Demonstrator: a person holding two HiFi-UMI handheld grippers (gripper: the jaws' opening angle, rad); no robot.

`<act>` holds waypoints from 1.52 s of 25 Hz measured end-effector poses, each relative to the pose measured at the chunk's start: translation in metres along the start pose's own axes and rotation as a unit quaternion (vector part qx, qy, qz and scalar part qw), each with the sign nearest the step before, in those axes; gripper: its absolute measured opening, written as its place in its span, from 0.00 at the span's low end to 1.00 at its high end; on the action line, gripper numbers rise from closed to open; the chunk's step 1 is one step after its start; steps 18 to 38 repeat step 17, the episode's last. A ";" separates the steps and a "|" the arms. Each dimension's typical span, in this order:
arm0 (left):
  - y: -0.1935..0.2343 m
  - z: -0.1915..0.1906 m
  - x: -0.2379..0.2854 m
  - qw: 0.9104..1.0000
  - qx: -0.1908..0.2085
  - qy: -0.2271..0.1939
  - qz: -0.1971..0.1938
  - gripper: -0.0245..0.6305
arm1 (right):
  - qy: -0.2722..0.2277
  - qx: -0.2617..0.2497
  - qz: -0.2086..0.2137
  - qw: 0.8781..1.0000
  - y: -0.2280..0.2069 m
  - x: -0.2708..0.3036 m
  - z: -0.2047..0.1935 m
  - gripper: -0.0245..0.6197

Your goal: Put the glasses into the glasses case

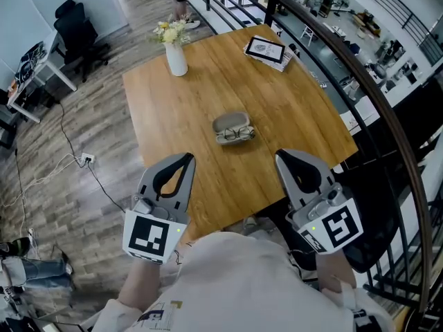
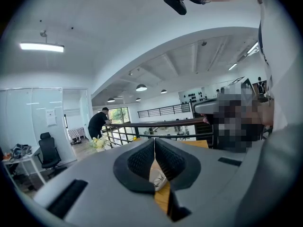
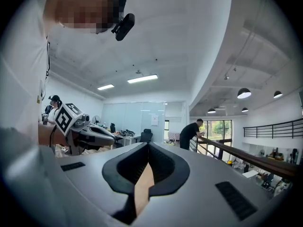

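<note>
A grey glasses case (image 1: 230, 122) lies open in the middle of the wooden table (image 1: 291, 116), with the dark-rimmed glasses (image 1: 237, 134) resting in its near half. My left gripper (image 1: 185, 159) hovers over the table's near edge, left of the case and short of it, jaws shut on nothing. My right gripper (image 1: 282, 156) hangs at the near right, also shut and empty. In the left gripper view the jaws (image 2: 154, 142) meet, and the case (image 2: 159, 178) shows through the slit below them. The right gripper view shows its jaws (image 3: 148, 146) closed, with only table wood beneath.
A white vase of flowers (image 1: 176, 57) stands at the table's far left and a book (image 1: 266, 50) lies at the far right. A black railing (image 1: 360, 68) runs along the table's right side. A person (image 2: 98, 123) leans on the railing far off.
</note>
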State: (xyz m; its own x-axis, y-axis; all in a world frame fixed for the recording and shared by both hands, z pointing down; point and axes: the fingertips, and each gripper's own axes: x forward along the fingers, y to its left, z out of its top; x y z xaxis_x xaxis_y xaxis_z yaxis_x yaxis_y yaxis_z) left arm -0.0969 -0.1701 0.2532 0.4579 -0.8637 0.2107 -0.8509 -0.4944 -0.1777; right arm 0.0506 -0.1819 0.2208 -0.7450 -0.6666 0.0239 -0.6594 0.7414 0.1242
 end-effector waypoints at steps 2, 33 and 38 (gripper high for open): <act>-0.001 -0.001 0.000 1.000 0.000 0.002 -0.001 0.07 | -0.006 0.001 0.000 1.000 0.000 0.001 0.000 0.08; 0.010 0.001 -0.004 1.000 -0.004 -0.004 0.012 0.07 | 0.005 -0.010 0.005 1.000 0.005 0.014 -0.002 0.08; 0.010 0.001 -0.004 1.000 -0.004 -0.004 0.012 0.07 | 0.005 -0.010 0.005 1.000 0.005 0.014 -0.002 0.08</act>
